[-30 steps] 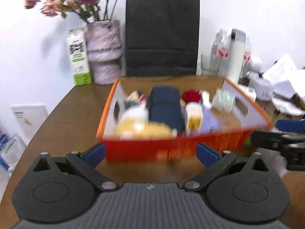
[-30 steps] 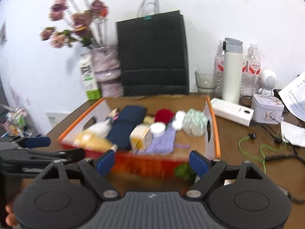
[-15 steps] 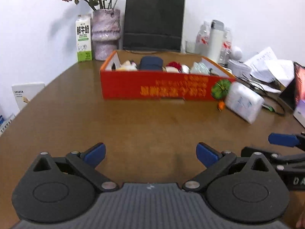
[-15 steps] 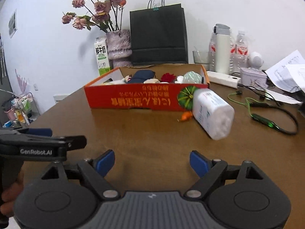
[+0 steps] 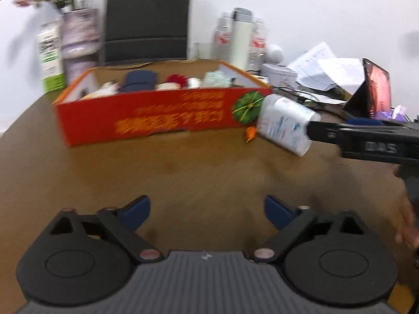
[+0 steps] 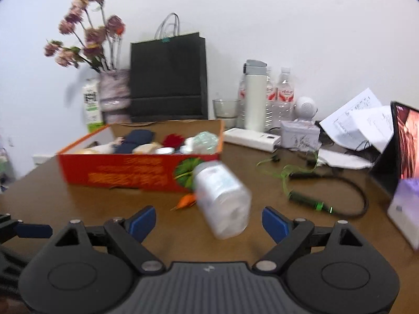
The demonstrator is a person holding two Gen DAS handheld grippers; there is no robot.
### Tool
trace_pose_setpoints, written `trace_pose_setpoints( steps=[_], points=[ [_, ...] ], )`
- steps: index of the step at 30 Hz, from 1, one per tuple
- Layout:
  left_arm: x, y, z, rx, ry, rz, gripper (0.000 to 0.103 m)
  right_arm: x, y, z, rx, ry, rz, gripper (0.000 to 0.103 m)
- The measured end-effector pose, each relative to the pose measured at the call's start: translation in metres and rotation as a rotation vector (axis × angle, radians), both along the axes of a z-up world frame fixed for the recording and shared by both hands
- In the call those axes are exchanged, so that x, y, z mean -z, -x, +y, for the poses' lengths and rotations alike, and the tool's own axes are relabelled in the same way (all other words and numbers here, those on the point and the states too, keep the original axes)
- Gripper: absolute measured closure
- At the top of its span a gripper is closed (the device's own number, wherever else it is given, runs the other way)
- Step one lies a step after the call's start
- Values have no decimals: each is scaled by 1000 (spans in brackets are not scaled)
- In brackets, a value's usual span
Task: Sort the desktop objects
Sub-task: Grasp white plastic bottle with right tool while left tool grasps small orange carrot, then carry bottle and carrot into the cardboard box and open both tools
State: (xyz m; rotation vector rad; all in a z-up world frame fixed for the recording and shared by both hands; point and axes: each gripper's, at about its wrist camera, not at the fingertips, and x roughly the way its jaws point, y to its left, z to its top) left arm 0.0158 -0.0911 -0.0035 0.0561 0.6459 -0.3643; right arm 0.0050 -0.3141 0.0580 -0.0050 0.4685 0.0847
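Here we judge the step in hand to be a reach for the white tissue pack (image 6: pixel 222 198), which lies on its side at the centre of the right wrist view, touching the lower right corner of the red box (image 6: pixel 136 168) on the brown tabletop (image 6: pixel 183 235). The right gripper (image 6: pixel 208 221) stands wide with nothing pressed between its blue pads; the near end of the pack sits in line with the gap. We would square the fingers to the pack's long axis, come in low, and close across its soft middle, not its rounded end, since the wrapper looks slick and may squirm out. A small orange item (image 6: pixel 186 201) lies just to the left of the pack, and we should keep a finger from sweeping it along.

In the left wrist view, the left gripper (image 5: pixel 207 212) sits at the lower centre over bare tabletop; its jaws are closing with nothing between them, and the pads touch nothing. The pack (image 5: pixel 286 125) appears at the centre right there.

As for writing, the box front carries yellow characters printed upside down, too blurred for us to read. The carton (image 6: pixel 91 108) at the left has dark lettering we cannot make out. The right gripper's side, seen from the left view, bears letters that stay illegible.
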Motion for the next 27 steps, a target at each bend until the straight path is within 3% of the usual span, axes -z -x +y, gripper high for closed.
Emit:
trace_pose_setpoints(
  steps=[3,5,7,8,9,13,16,18,19,22,24,27],
  points=[
    [-1,-32,-20,81,41,-6,18,4,-36,-3,-6,39,-2,16],
    [-1,-54,-38,92,7,3,22,10,-63,-5,-28,23,62,19],
    [2,-71,-53,92,-34,20,27,15,-80,-8,-37,-15,107,39],
    [2,-78,-57,101,-31,18,31,17,-85,-10,-47,-40,130,57],
    [3,-84,-61,114,-19,16,35,19,-88,-13,-56,-60,148,63],
    [10,-103,-81,146,-50,30,44,23,-84,-31,-27,-129,151,63],
    [15,-113,-92,166,-65,40,60,24,-78,-43,-15,-147,152,64],
    [15,-118,-95,142,-65,39,84,23,-72,-47,-14,-157,154,64],
    [15,-120,-95,133,-63,49,88,23,-69,-47,-16,-157,154,64],
    [12,-113,-89,122,-74,57,88,23,-59,-45,-21,-156,151,64],
    [12,-99,-75,73,-101,42,88,23,-48,-42,-22,-175,151,64],
    [8,-70,-44,6,-77,50,89,23,-30,-31,-26,-174,145,64]
  ],
)
